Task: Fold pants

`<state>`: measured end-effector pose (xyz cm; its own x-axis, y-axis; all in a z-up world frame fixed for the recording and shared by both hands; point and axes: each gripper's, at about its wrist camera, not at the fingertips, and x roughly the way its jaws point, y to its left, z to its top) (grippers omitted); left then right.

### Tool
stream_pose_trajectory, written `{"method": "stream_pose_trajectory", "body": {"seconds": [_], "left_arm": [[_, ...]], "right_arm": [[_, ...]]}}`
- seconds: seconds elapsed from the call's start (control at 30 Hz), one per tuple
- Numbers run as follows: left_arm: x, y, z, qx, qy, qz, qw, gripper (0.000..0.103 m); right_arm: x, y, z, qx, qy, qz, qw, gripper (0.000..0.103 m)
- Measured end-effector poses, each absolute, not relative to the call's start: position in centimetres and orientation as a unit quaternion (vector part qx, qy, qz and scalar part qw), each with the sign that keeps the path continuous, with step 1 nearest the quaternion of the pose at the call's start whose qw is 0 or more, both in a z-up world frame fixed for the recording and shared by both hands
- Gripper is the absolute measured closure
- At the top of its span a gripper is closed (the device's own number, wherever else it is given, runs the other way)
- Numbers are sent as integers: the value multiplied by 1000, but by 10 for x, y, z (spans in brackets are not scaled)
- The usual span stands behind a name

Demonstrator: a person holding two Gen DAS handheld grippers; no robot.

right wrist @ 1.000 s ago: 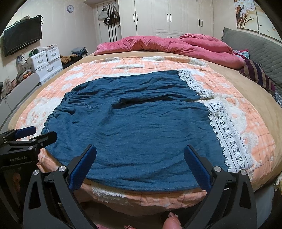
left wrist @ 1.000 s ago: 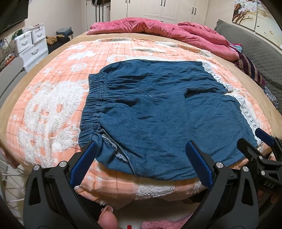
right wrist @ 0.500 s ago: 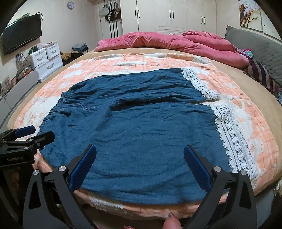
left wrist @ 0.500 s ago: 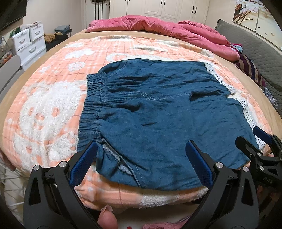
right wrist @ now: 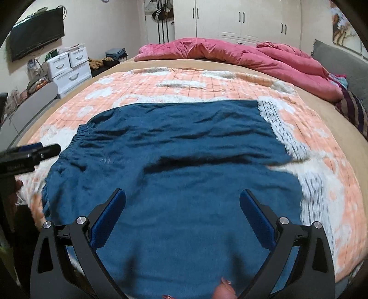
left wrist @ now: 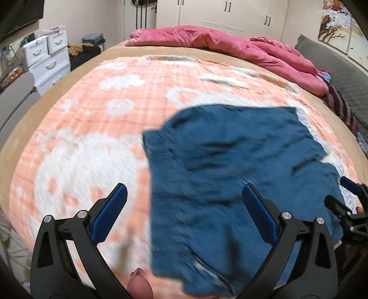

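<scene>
Blue denim pants [left wrist: 230, 174] [right wrist: 179, 174] with white lace hems [right wrist: 289, 142] lie flat on an orange-and-white checked blanket [left wrist: 92, 128] on the bed. My left gripper [left wrist: 184, 202] hovers open over the pants' waistband edge, its left finger above bare blanket and its right finger above denim. My right gripper [right wrist: 182, 207] hangs open over the near middle of the pants, nothing between its blue pads. Each gripper shows at the edge of the other's view: the right gripper [left wrist: 345, 202], the left gripper [right wrist: 30, 154]. Both views are motion-blurred.
A pink duvet [right wrist: 230, 55] is heaped at the bed's far end, with a striped cloth [right wrist: 354, 110] and a grey headboard [left wrist: 333, 66] at the right. White drawer units [right wrist: 69, 69] and a wall TV [right wrist: 34, 34] stand left; wardrobes [right wrist: 241, 20] behind.
Both grippers have moved forward over the bed and closer to the pants. The left view has swung left, so the pants now sit right of centre. The pants lie as before.
</scene>
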<state>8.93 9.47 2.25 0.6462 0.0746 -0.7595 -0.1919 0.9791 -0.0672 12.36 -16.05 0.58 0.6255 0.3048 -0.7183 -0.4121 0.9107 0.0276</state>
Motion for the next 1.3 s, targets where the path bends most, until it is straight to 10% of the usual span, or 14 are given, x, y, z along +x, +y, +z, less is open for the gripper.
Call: {"method": "stream_pose_trajectory", "body": {"seconds": [0.5, 0.93, 1.3], "left_arm": [[193, 149, -1, -33, 458, 64, 886, 11], [223, 156, -38, -42, 477, 1, 878, 74], [209, 168, -11, -75, 439, -10, 895, 77]], "right_arm": [[210, -116, 14, -113, 389, 239, 883, 4], [307, -48, -5, -210, 417, 328, 822, 4], [329, 5, -19, -349, 392, 414, 744, 6]]}}
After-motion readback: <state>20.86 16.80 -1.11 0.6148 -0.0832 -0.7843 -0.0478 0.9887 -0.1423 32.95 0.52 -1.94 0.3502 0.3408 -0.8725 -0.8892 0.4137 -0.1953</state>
